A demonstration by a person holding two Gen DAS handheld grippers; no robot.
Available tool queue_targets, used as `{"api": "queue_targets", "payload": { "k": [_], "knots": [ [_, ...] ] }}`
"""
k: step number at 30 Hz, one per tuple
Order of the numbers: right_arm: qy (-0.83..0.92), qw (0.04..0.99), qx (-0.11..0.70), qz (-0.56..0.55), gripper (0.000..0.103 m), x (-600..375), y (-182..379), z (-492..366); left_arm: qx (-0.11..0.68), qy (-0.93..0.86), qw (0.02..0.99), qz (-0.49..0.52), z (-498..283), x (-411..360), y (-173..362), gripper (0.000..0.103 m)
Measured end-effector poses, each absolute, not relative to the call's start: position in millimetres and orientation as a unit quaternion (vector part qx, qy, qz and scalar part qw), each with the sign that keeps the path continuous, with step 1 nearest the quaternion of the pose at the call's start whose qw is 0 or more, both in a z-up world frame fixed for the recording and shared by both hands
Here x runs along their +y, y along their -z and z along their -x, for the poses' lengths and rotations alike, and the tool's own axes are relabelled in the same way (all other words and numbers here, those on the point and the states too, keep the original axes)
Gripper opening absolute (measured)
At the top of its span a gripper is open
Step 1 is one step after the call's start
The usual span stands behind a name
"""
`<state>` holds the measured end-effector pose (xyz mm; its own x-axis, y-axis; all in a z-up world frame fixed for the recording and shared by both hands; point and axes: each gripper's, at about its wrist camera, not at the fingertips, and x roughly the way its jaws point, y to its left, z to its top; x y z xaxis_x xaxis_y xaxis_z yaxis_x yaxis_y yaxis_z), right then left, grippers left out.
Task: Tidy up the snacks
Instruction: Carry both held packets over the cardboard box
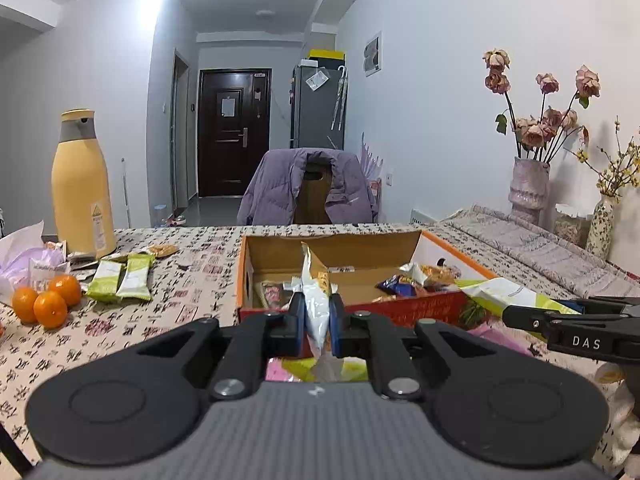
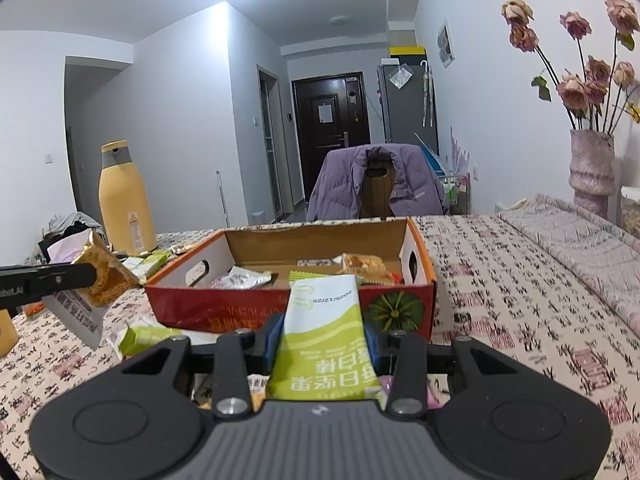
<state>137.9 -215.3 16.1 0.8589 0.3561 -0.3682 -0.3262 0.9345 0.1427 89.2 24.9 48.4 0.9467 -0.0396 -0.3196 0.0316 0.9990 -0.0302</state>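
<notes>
Snacks are being held by both sets of fingers right now, over the near side of the patterned surface (image 1: 192, 248). A silvery packet with an orange print (image 1: 316, 300) is being pinched edge-on by the left gripper (image 1: 316, 322), clamped tight and standing upright between the pads. From the right wrist view that same packet (image 2: 102, 276) is being seen side-on as a brownish biscuit pack at the tip of the left fingers.

A green and white bar wrapper (image 2: 324, 340) is being gripped flat by the right gripper (image 2: 322, 340), with its far end sticking out past the fingertips toward the box. The pads are being pressed against its two long edges.

Just ahead of both sets of fingers, an open cardboard box (image 1: 400, 308) with a red front is being used for snacks, and a few packets are already lying inside. Off to the left of the left fingers, two more green bars (image 1: 120, 280) and three oranges (image 1: 46, 300) are being left on the surface, near a tall yellow flask (image 1: 82, 184). Well past the box, a chair with a purple jacket (image 1: 280, 188) is being kept at the far edge.
</notes>
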Motion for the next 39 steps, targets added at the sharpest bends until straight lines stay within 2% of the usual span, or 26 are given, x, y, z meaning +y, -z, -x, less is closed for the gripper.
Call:
{"api": "queue_targets", "payload": {
  "k": [21,31,39],
  "knots": [
    [-0.175,0.969,0.169,-0.032,0.039,-184,-61,-240,0.139,0.023,0.989,0.046,-202,17,-79,0.013],
    [-0.163,0.968,0.187,-0.042,0.039,-171,-47,-295,0.164,0.011,0.985,0.057,-265,16,-58,0.013],
    [-0.17,0.96,0.218,-0.043,0.039,-165,-18,-313,0.202,0.003,0.978,0.061,-284,21,-31,0.013]
  ]
}}
